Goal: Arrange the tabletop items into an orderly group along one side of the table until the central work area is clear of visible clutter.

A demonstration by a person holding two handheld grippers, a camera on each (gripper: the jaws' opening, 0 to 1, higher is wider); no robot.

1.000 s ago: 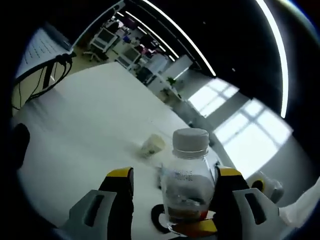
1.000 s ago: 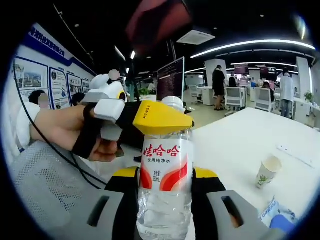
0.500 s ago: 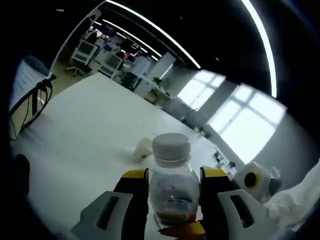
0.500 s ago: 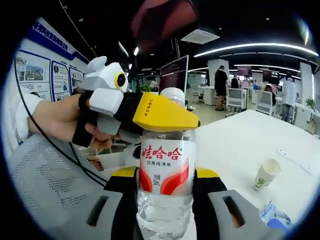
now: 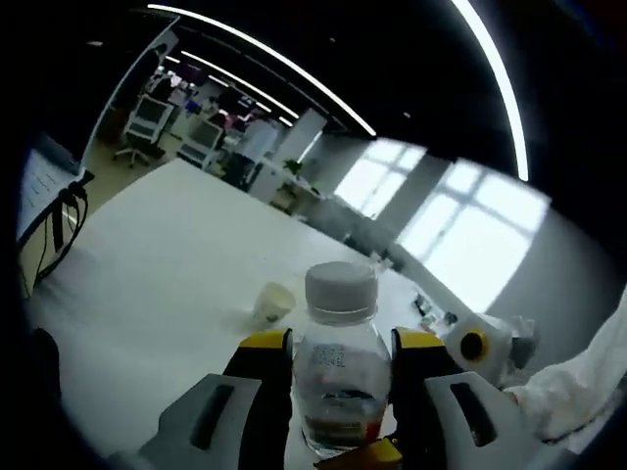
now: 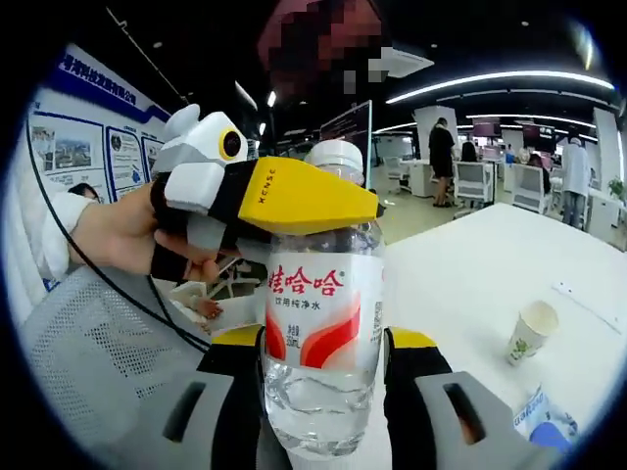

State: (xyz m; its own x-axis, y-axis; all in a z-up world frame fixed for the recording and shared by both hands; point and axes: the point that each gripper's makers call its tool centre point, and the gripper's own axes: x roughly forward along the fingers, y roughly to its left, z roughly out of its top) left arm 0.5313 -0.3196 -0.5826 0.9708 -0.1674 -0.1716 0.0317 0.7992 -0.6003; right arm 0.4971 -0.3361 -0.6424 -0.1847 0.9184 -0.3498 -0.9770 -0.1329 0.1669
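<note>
A clear water bottle (image 6: 321, 323) with a red-and-white label and a white cap (image 5: 341, 287) stands upright, held off the white table (image 6: 470, 264). My right gripper (image 6: 323, 338) is shut on its lower body. My left gripper (image 5: 343, 343) is shut on its upper part just under the cap, and its yellow jaw (image 6: 294, 194) reaches in from the left in the right gripper view, with a hand behind it. A paper cup (image 5: 272, 302) (image 6: 532, 330) stands on the table beyond. A blue-and-white packet (image 6: 544, 416) lies near the right gripper.
The white table (image 5: 147, 255) stretches far ahead. Small items (image 5: 431, 313) lie near its far edge. A black cable (image 5: 49, 225) hangs at its left end. A grey mesh chair (image 6: 88, 333) is close on the left, with desks and people behind.
My left gripper's jaws have narrowed onto the bottle's upper part. The right gripper has kept its hold. Both views have shifted slightly with the hands.
</note>
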